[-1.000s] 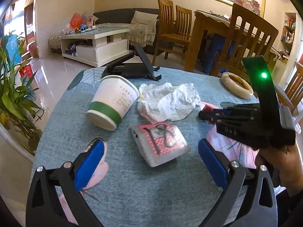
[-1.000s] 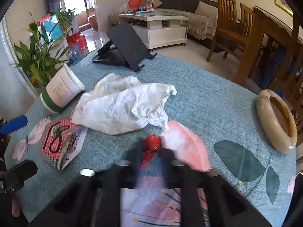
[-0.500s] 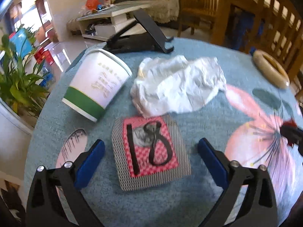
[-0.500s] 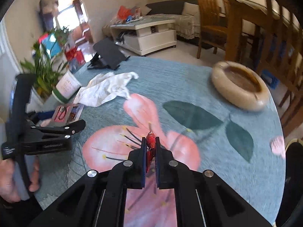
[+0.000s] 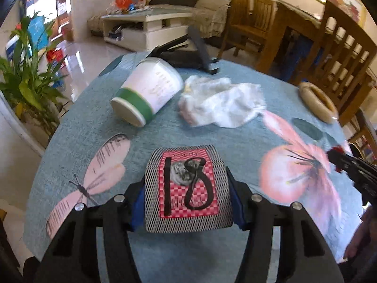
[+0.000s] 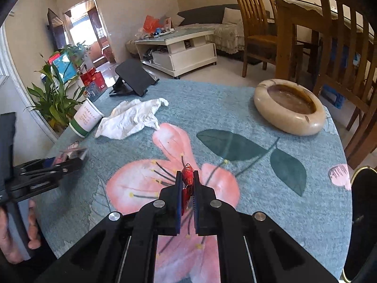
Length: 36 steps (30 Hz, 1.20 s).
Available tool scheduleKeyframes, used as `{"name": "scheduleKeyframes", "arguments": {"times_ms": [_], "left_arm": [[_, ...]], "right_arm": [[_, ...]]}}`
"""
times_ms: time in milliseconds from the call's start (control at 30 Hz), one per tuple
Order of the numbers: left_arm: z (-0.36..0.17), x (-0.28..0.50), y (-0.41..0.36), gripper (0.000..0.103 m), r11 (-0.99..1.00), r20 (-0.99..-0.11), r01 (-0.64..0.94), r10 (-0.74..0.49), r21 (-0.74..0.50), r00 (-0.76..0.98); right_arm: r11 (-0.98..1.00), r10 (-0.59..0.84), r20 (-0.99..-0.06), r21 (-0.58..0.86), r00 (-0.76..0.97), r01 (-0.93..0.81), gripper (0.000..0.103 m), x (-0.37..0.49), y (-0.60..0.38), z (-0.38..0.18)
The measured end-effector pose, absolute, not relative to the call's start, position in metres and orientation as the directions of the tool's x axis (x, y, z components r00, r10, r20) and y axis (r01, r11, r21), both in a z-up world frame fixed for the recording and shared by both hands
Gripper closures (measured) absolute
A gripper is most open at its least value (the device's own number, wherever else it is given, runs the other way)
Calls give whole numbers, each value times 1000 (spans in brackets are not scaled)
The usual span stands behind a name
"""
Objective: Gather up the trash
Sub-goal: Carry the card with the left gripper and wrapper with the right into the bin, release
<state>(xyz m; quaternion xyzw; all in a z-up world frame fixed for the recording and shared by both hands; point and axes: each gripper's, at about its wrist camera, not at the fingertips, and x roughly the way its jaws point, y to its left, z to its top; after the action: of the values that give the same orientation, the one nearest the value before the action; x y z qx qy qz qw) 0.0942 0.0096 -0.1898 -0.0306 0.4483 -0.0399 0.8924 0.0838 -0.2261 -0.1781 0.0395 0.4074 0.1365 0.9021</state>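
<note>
A red checked pack with a grey mesh border [image 5: 186,184] lies on the blue flowered tablecloth [image 5: 82,127]. My left gripper [image 5: 187,202] is closing around it, and its blue pads [image 5: 139,202] touch both of the pack's sides. In the right wrist view the same gripper [image 6: 59,162] holds the pack [image 6: 73,152] at the left edge. My right gripper [image 6: 187,188] is shut on a small red wrapper [image 6: 187,174], above the pink flower print. A tipped white paper cup with a green band [image 5: 147,92] and a crumpled white tissue [image 5: 221,105] lie beyond the pack.
A beige stone ashtray [image 6: 287,106] sits at the table's far right. A black folding stand [image 6: 132,77] is at the far edge. Wooden chairs [image 6: 341,47] stand to the right, and a potted plant [image 6: 54,101] to the left. A hand [image 6: 14,235] grips the left tool.
My left gripper's jaws have come in from wide open onto the sides of the pack. My right gripper has carried the red wrapper away from the tissue to the right.
</note>
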Motion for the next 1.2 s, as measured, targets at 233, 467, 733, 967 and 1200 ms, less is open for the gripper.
{"name": "scheduleKeyframes", "arguments": {"times_ms": [233, 467, 733, 967, 1200], "left_arm": [[-148, 82, -106, 45, 938, -740, 337, -280, -76, 611], [-146, 76, -255, 45, 833, -740, 551, -398, -43, 543], [-161, 66, -360, 45, 720, -757, 691, -489, -69, 433], [-167, 67, -443, 44, 584, -749, 801, -588, -134, 304], [-172, 73, -445, 3, 582, -743, 801, -597, -139, 305]], "right_arm": [[988, 89, -684, 153, 724, 24, 95, 41, -340, -140], [901, -155, -727, 174, 669, 397, 82, 7, -492, -164], [718, -131, -701, 420, 701, 555, 26, -25, -572, -187], [556, -355, -537, 537, 765, 635, 8, -93, -598, -161], [565, -389, -488, 544, 781, 621, 8, -100, -601, -153]]}}
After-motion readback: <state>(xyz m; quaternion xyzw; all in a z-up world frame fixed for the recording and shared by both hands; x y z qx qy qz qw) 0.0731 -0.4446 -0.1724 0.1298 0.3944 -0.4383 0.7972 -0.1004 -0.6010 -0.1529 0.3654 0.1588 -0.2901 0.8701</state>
